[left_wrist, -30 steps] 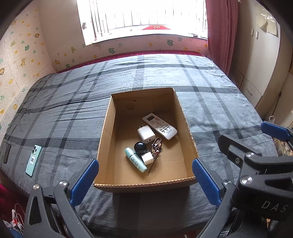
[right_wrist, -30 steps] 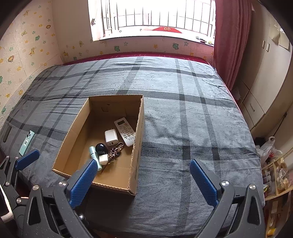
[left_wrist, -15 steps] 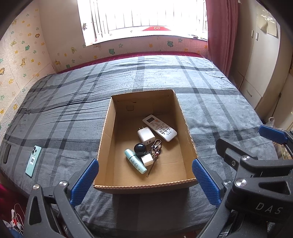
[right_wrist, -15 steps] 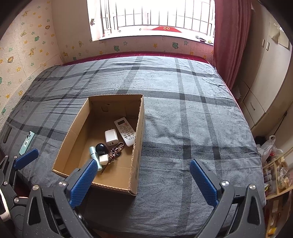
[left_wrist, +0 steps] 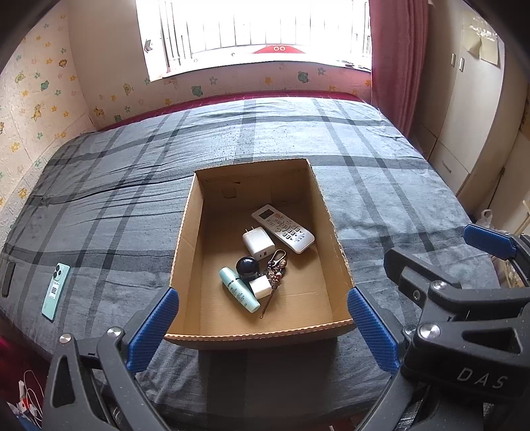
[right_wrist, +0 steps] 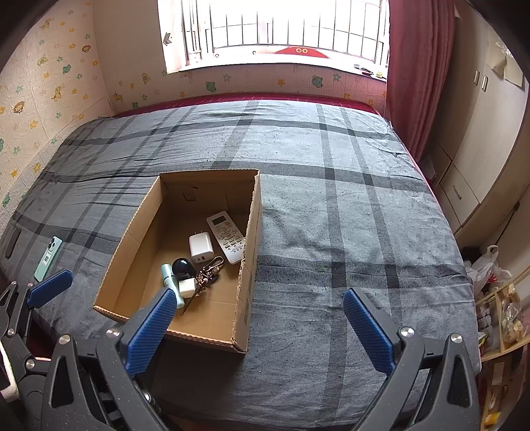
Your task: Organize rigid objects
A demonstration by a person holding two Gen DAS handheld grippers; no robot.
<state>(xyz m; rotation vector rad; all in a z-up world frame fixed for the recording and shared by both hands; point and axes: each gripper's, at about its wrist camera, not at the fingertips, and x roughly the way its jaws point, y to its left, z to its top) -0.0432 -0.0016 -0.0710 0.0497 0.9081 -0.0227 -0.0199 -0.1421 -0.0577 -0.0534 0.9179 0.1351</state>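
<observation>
An open cardboard box (left_wrist: 185,238) (right_wrist: 251,232) sits on the plaid bed. Inside lie a white remote (left_wrist: 282,228) (right_wrist: 226,236), a white charger (left_wrist: 258,244) (right_wrist: 200,248), a dark ball (left_wrist: 247,267) (right_wrist: 183,266), a teal tube (left_wrist: 238,293) (right_wrist: 171,281), a small white cube (left_wrist: 259,287) (right_wrist: 186,287) and a keychain (left_wrist: 276,269) (right_wrist: 206,274). A teal phone (left_wrist: 55,286) (right_wrist: 47,258) lies on the bed, left of the box. My left gripper (left_wrist: 261,328) stands open at the box's near edge, holding nothing. Right of the box's near corner, my right gripper (right_wrist: 258,328) is open and holds nothing.
A dark flat object (left_wrist: 8,274) lies at the bed's left edge. A red curtain (right_wrist: 420,73) and cupboards (right_wrist: 480,132) stand on the right, with bags and a shelf (right_wrist: 500,305) on the floor beside the bed. A window (left_wrist: 251,26) is behind.
Both grippers have pulled back slightly from the box and stay open. Nothing in the box or on the bed has moved.
</observation>
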